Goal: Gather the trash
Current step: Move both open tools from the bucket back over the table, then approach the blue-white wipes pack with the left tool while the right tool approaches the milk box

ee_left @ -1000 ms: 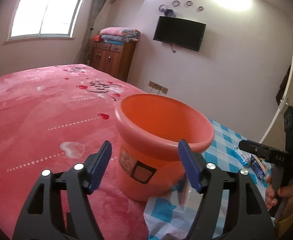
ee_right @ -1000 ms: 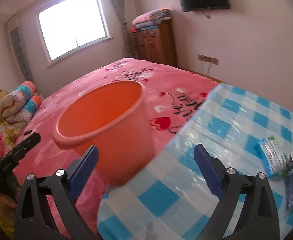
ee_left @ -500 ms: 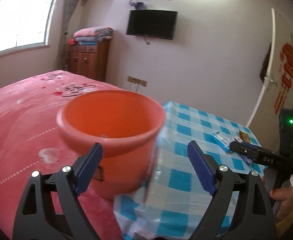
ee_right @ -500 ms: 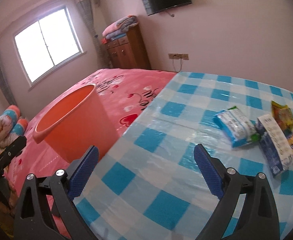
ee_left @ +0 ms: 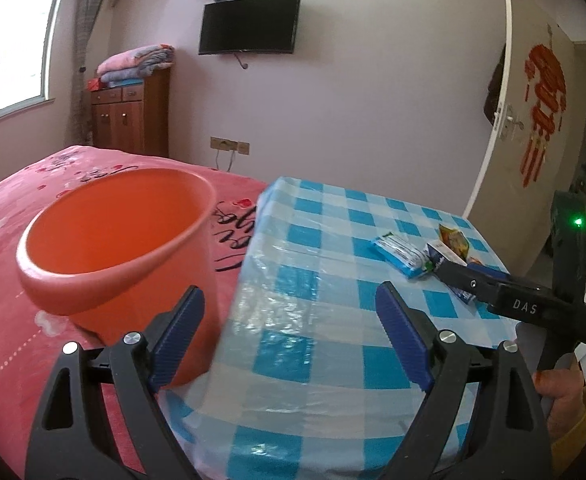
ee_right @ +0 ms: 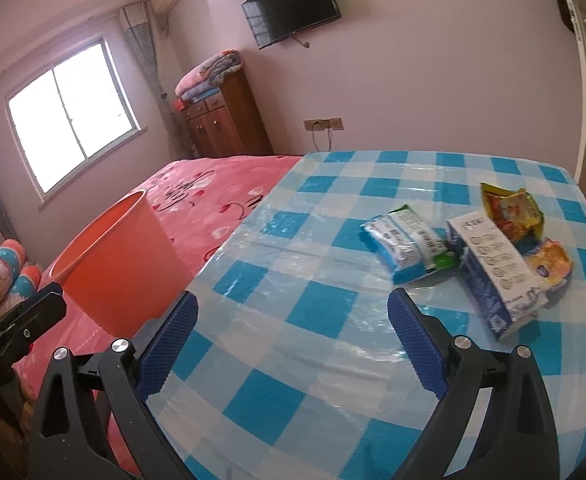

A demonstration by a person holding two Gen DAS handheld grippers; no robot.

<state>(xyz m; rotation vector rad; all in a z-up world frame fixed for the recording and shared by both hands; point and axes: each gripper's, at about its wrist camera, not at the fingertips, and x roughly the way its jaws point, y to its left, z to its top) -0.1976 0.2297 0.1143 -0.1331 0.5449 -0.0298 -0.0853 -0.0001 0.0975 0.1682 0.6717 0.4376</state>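
Note:
An orange bucket (ee_left: 113, 240) (ee_right: 121, 268) stands on the pink bed beside the table edge, apparently empty. The trash lies on the blue checked tablecloth (ee_left: 313, 320) (ee_right: 293, 360): a blue-and-white packet (ee_left: 399, 254) (ee_right: 409, 246), a white-and-blue carton (ee_right: 493, 276) and a yellow-red snack wrapper (ee_right: 509, 208), with another orange wrapper (ee_right: 553, 260) behind the carton. My left gripper (ee_left: 289, 292) is open over the table's near corner, with the bucket just left of it. My right gripper (ee_right: 293, 296) is open and empty, short of the packet.
The pink bed (ee_left: 13, 208) runs left of the table. A wooden cabinet (ee_left: 129, 116) with folded blankets stands against the far wall, and a white door (ee_left: 533, 120) is at the right. A hand (ee_left: 561, 384) holds the right tool at the left view's right edge.
Both views have swung right, from the bucket toward the table. The left jaws have widened off the bucket. The trash pile has come nearer in the right view.

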